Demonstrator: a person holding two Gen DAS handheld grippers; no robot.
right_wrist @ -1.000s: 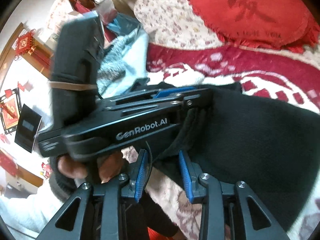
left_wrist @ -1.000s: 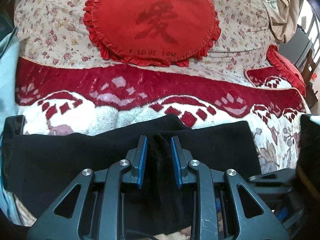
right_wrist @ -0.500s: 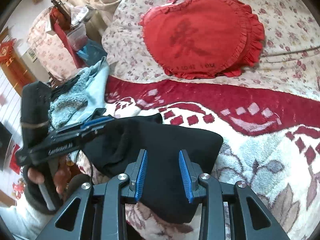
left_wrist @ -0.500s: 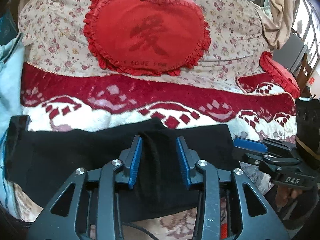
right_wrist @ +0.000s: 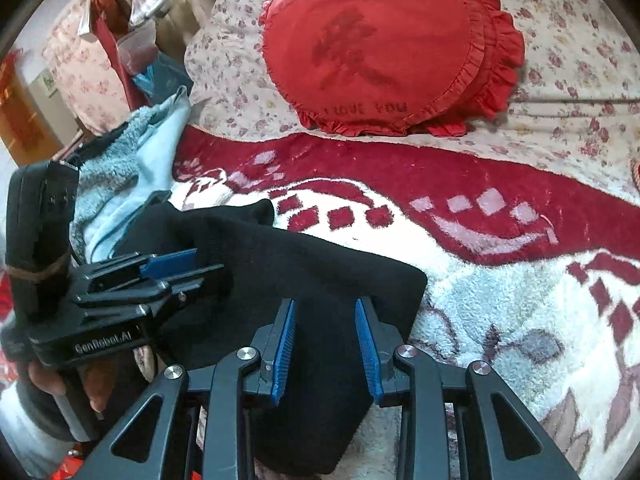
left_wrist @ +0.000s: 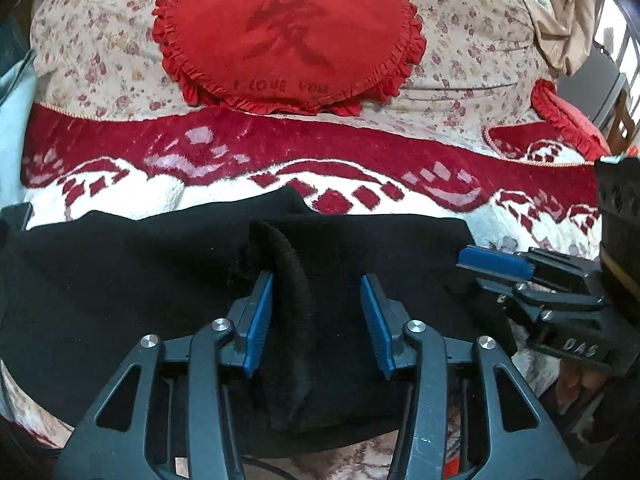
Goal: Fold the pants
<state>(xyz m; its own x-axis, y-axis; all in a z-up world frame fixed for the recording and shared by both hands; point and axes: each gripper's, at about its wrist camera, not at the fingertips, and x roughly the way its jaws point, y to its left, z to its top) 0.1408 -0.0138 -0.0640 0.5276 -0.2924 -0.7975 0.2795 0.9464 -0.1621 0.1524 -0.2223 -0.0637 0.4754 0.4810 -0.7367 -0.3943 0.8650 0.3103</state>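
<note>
The black pants [left_wrist: 140, 272] lie folded in a wide band across the near edge of a red and white blanket [left_wrist: 280, 148]. A raised fold of black cloth stands between the spread fingers of my left gripper [left_wrist: 316, 300], which is open. My right gripper [right_wrist: 325, 332] is open over the right end of the pants [right_wrist: 320, 272]. Each gripper shows in the other's view: the right one at the pants' right end [left_wrist: 496, 264], the left one at the left [right_wrist: 172, 260].
A red heart-shaped cushion [left_wrist: 288, 32] lies on a floral quilt [left_wrist: 460, 40] behind the blanket. A second red cushion [left_wrist: 568, 120] is at far right. A light blue fleece garment [right_wrist: 132, 160] is heaped at the bed's left, with clutter beyond.
My left gripper has opened and let go of the black fold it pinched. My right gripper swung from behind the left gripper to the pants' right end.
</note>
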